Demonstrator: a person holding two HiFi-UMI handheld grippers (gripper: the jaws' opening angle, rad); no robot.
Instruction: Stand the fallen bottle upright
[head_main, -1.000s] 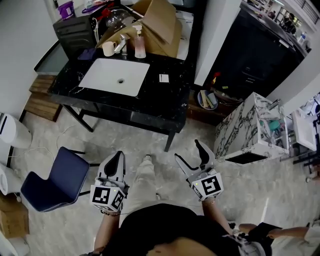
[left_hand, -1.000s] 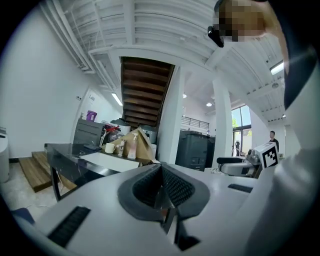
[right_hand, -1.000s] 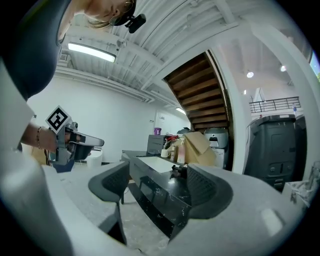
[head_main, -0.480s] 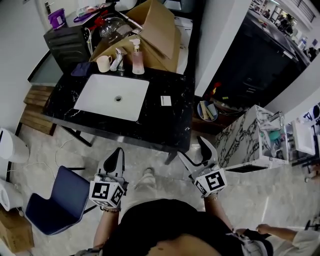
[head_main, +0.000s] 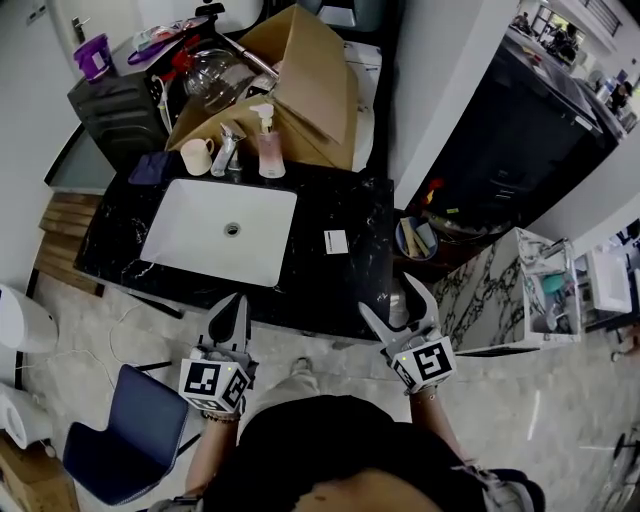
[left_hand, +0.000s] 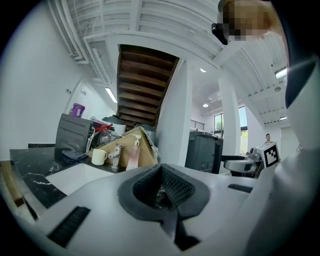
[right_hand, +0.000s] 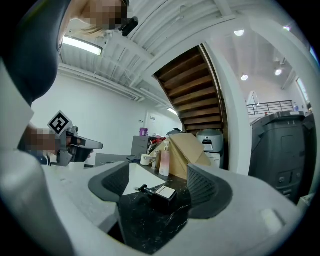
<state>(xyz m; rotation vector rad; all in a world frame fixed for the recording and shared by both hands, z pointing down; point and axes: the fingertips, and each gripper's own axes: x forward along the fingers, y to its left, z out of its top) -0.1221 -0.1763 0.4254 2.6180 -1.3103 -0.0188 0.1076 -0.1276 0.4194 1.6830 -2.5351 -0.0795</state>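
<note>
A small dark bottle (head_main: 335, 241) with a white label lies on its side on the black marble counter (head_main: 330, 200), right of the white sink (head_main: 222, 230). In the right gripper view the bottle (right_hand: 159, 193) lies just ahead between the spread jaws, pump tip pointing left. My right gripper (head_main: 392, 300) is open and empty, at the counter's front edge, short of the bottle. My left gripper (head_main: 228, 318) is shut and empty, near the front edge below the sink. The left gripper view shows its pads (left_hand: 172, 186) closed together.
At the counter's back stand a pink pump dispenser (head_main: 268, 145), a faucet (head_main: 228, 148) and a cream cup (head_main: 197, 155), before a cardboard box (head_main: 300, 80). A blue chair (head_main: 130, 450) is at lower left. A marble cabinet (head_main: 510, 290) and a bowl (head_main: 413, 238) are at right.
Both grippers and the person have come forward to the counter, from over the floor to its front edge. The jaws are unchanged.
</note>
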